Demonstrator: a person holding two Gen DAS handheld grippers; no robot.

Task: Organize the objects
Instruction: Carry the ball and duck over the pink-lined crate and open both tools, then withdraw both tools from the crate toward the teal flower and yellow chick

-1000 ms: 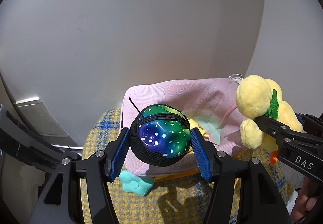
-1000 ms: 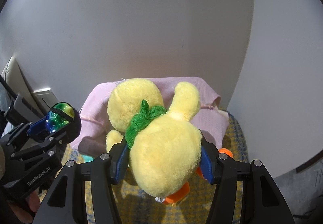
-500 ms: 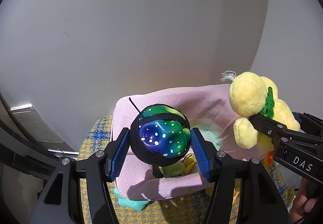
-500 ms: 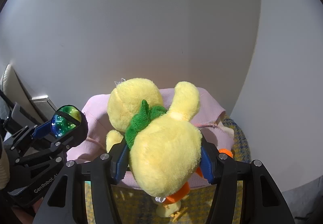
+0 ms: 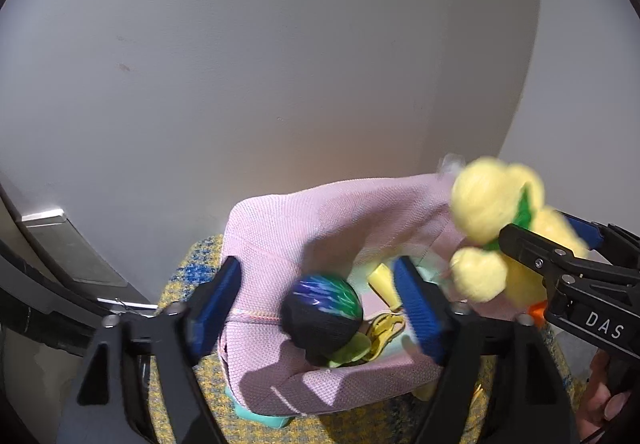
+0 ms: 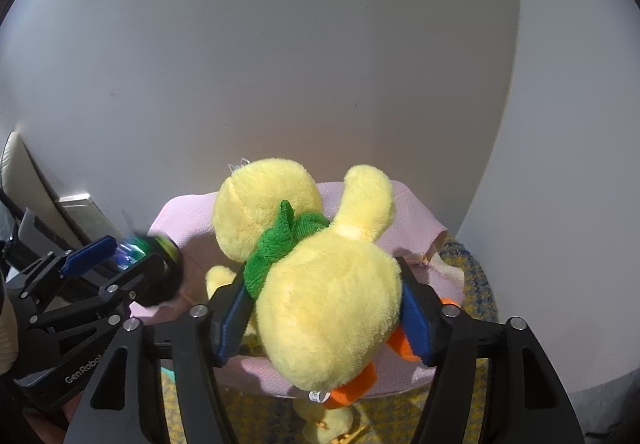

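Note:
A pink fabric basket (image 5: 320,211) stands on a yellow-and-blue plaid surface (image 5: 188,276). My left gripper (image 5: 318,304) is open above the basket. A black ball with a blue-green spotted face (image 5: 322,314) is blurred, clear of both blue pads, dropping into the basket. My right gripper (image 6: 324,308) is shut on a yellow plush duck (image 6: 320,276) with a green scarf and orange feet, held over the basket (image 6: 188,215). The duck (image 5: 492,219) shows at the right of the left wrist view.
A grey wall (image 5: 280,63) rises close behind the basket. Yellow and green toys (image 5: 384,320) lie inside the basket. A teal toy (image 5: 264,418) sits under its front edge. A metal ledge (image 5: 68,244) is at the left.
My left gripper has opened and let go of the ball, which now falls into the basket. Both grippers have moved forward over the basket. The duck stays gripped.

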